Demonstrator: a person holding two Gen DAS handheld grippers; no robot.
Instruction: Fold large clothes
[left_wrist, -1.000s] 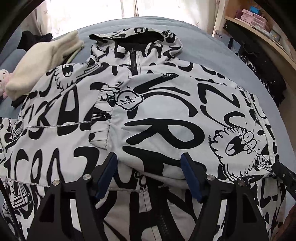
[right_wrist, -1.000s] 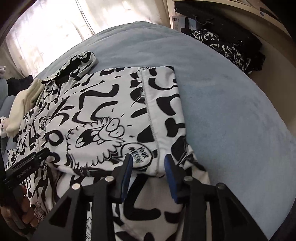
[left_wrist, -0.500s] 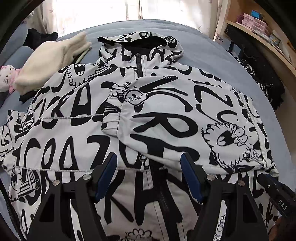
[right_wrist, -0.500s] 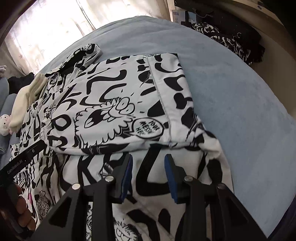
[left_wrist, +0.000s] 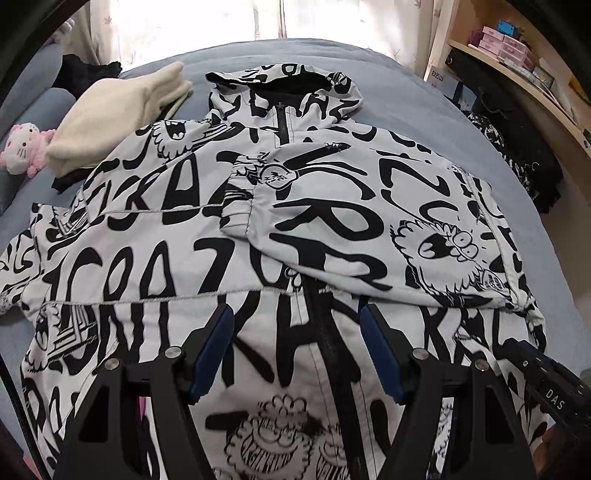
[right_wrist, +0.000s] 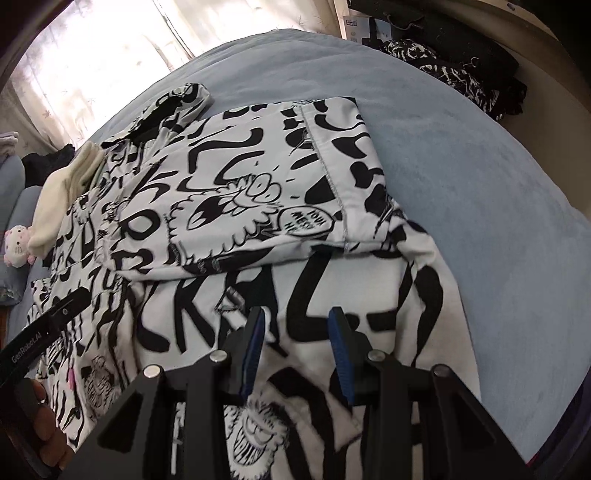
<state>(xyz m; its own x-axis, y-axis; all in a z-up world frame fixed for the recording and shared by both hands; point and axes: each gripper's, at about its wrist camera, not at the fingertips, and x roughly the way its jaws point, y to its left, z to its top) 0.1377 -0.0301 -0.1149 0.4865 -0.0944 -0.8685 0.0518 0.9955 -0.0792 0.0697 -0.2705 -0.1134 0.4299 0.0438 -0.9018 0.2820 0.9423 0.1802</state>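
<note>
A white hooded jacket (left_wrist: 155, 266) with black graffiti print lies face up on the blue bed (right_wrist: 480, 184), its hood (left_wrist: 284, 88) at the far end. One sleeve (left_wrist: 351, 221) is folded across the chest and rests flat. Over the lower part of the black zipper (left_wrist: 325, 332) hovers my left gripper (left_wrist: 295, 317), open, with nothing between its blue pads. My right gripper (right_wrist: 296, 314) hangs over the jacket's lower right part (right_wrist: 369, 295), its jaws narrowly open and holding nothing. The folded sleeve (right_wrist: 258, 192) lies just beyond its fingertips.
A cream garment (left_wrist: 118, 114) and a pink plush toy (left_wrist: 22, 147) lie at the far left beside the jacket. Dark clothes (left_wrist: 517, 155) are heaped at the bed's right edge under a wooden shelf (left_wrist: 509, 40). A hand (right_wrist: 40, 424) holds the left gripper.
Both grippers have drawn back from the folded sleeve's near edge toward the jacket's hem, the left one also rising. The sleeve stays flat where it lay. Neither jaw opening has changed.
</note>
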